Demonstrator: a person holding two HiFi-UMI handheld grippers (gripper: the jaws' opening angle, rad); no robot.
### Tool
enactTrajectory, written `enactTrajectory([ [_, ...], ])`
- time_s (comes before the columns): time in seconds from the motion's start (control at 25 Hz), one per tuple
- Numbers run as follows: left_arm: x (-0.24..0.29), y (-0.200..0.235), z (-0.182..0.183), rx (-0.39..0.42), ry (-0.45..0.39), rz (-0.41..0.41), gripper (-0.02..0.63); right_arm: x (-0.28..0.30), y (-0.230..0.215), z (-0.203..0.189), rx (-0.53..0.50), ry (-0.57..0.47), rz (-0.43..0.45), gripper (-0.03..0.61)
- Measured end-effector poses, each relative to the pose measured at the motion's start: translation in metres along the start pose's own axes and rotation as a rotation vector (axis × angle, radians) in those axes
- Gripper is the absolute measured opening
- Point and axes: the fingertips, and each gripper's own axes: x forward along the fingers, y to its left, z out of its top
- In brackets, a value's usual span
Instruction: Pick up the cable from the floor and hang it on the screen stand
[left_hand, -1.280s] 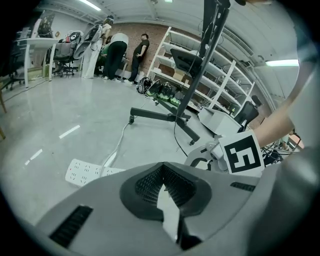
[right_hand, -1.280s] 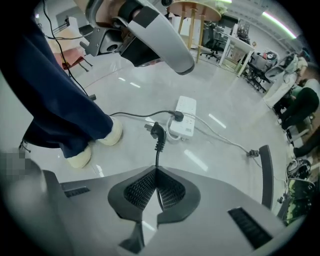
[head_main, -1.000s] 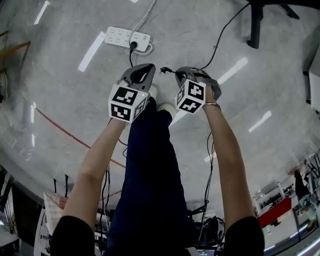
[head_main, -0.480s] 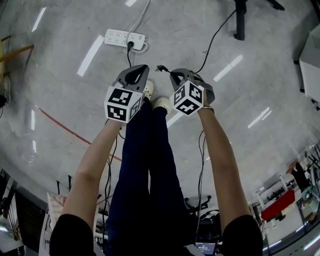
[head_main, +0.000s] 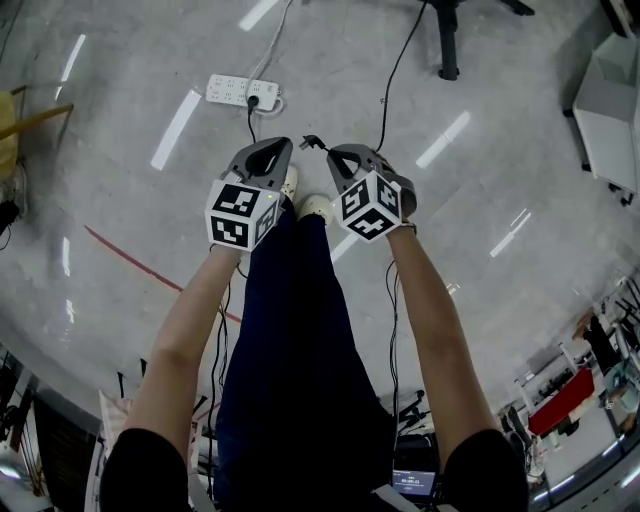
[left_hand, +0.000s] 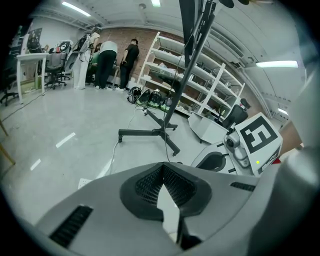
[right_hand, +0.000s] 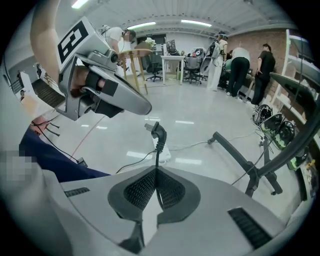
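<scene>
Gray floor (head_main: 120, 250) fills the head view beneath a person standing with both arms held out. The black base of the screen stand (head_main: 446, 45) sits nearer the top middle than a second ago, and the white power strip (head_main: 243, 92) has slid slightly lower. The two grippers hold the same side-by-side pose as before. The left gripper (head_main: 281, 145) has its jaws pressed together with nothing between them. The right gripper (head_main: 335, 153) is clamped on the thin black cable (right_hand: 158, 152), just as it was a second ago. The cable's plug (right_hand: 157, 131) pokes out just past the jaw tips, well above the floor. From the gripper, the cable trails back toward the stand.
</scene>
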Motion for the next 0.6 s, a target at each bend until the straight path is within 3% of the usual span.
enactTrajectory([
  [0.6, -0.067, -0.031, 0.048, 0.010, -0.004, 0.008, 0.006, -0.087, 0.027, 0.065, 0.049, -0.107, -0.010, 0.023],
])
